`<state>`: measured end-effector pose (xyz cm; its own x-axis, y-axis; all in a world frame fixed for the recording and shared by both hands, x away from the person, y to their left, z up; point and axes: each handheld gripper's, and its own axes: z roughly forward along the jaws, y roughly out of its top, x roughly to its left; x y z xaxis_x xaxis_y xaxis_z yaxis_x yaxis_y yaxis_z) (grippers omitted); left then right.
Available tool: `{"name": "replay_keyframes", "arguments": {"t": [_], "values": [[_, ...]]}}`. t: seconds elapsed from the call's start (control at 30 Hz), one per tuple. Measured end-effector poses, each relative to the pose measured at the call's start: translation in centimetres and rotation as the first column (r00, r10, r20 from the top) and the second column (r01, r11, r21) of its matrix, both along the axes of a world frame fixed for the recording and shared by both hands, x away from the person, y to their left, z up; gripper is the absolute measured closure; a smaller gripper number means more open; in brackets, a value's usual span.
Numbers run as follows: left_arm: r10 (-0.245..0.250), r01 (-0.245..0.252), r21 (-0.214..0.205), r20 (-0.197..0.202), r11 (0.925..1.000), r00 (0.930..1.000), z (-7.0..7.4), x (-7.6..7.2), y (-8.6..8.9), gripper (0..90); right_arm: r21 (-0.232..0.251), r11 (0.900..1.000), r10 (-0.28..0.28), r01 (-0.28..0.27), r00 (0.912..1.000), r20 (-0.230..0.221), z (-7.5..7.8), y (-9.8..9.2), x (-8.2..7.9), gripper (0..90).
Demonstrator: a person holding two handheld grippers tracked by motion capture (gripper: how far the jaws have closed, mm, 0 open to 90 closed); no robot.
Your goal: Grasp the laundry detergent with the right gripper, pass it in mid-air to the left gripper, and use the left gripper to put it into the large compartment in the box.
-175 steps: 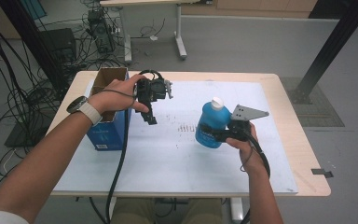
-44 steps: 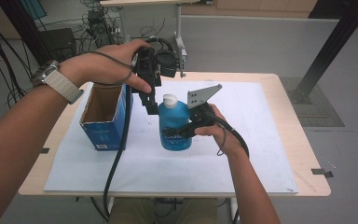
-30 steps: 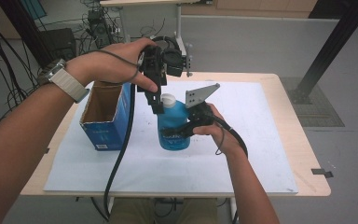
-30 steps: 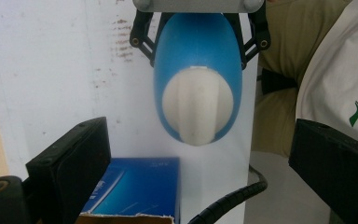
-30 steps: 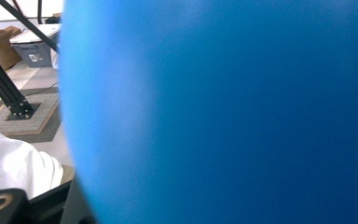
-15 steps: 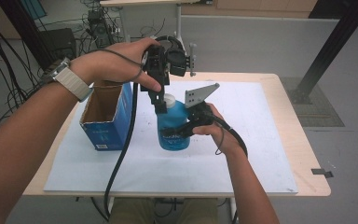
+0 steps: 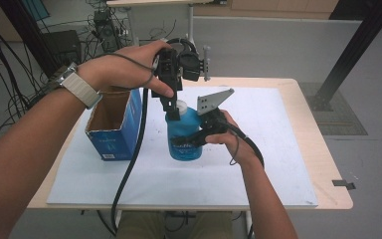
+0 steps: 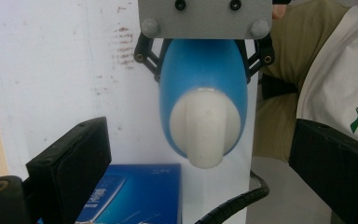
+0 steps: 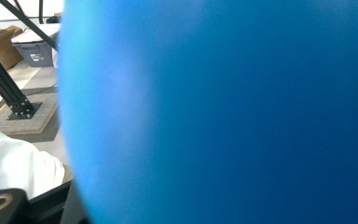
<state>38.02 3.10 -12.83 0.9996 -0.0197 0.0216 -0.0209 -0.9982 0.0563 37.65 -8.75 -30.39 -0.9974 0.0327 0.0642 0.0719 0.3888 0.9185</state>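
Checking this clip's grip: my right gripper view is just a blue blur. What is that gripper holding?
Observer: A blue bottle, clamped around its body by the right gripper, upright on the white mat.
Operator: Where is the left gripper?
Observer: The left gripper is above the bottle's white cap, jaws open on either side of it, not touching.
Operator: Anything beside the bottle?
Observer: An open blue box, to its left in the high view.

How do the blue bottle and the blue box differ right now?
The blue bottle is rounded plastic, closed by a white cap; the blue box is square-edged cardboard, open on top. The right gripper clamps the bottle, with the left gripper open above its cap; the box stands free. Both are blue and upright on the white mat.
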Motion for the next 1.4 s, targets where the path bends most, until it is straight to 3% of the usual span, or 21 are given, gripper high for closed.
{"name": "replay_keyframes", "arguments": {"t": [1.4], "values": [[-0.005,0.005,-0.017,0.004,0.9998,1.0000,-0.34,0.07,0.01,6.3,-0.003,1.0000,-0.002,0.002,1.0000,-0.005,0.07,0.14,0.03,43.9]]}}
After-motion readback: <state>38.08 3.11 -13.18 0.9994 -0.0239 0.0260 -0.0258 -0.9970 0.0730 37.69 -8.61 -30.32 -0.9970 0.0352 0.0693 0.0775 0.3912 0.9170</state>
